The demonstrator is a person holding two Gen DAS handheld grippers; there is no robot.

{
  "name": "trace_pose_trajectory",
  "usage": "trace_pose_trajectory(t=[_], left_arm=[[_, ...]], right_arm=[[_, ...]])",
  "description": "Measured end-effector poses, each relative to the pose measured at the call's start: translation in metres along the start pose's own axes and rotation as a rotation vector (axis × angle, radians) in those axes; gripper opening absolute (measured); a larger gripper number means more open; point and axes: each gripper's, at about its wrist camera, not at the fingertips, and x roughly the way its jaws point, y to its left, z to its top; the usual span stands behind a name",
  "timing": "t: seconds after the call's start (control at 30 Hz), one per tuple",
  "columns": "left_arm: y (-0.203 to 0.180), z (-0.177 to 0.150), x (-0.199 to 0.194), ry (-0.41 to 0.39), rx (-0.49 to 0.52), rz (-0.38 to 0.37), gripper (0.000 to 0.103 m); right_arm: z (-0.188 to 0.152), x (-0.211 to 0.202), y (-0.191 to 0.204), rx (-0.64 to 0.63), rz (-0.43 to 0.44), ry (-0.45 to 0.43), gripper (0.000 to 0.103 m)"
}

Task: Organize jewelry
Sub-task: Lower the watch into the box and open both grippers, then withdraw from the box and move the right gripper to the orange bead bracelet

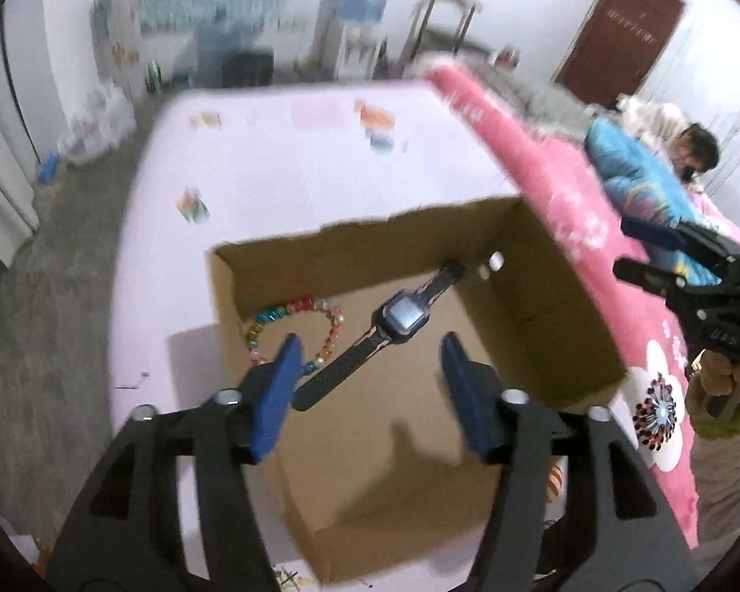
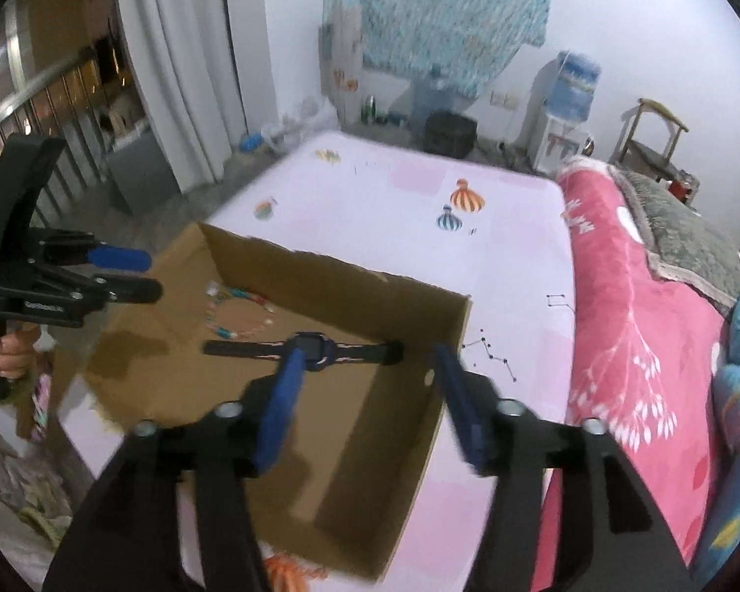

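Observation:
An open cardboard box (image 1: 542, 266) (image 2: 340, 276) sits on a lilac bed sheet. Flat on its floor lies a black smartwatch (image 1: 399, 318) (image 2: 315, 343) with its strap stretched out. A bracelet of coloured beads (image 1: 291, 311) (image 2: 237, 313) lies beside it, closer to the box's far left corner. My left gripper (image 1: 370, 345) (image 2: 148, 275) hovers over the box, open and empty. My right gripper (image 2: 370, 352) (image 1: 631, 249) hangs above the box's right side, also open with nothing between its blue pads.
A pink flowered quilt (image 2: 631, 325) runs along the right of the lilac sheet (image 2: 394, 207). A person in blue (image 1: 631, 172) lies on it further back. A water dispenser (image 2: 567, 113), a dark bin and a chair (image 2: 651, 133) stand by the far wall.

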Motion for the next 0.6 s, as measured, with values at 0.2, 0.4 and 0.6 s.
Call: trace_pose_trajectory(t=[0.2, 0.4, 0.6], left_arm=[[-0.013, -0.058, -0.074, -0.168, 0.062, 0.023, 0.077], [-0.017, -0.125, -0.083, -0.173, 0.047, 0.072, 0.084], [-0.013, -0.175, -0.021, -0.001, 0.007, 0.113, 0.084]], right_arm=[[-0.055, -0.053, 0.021, 0.036, 0.013, -0.072, 0.08], [-0.124, -0.051, 0.043, 0.1, -0.003, -0.006, 0.089], [-0.184, -0.001, 0.057, 0.169, -0.05, 0.173, 0.089]])
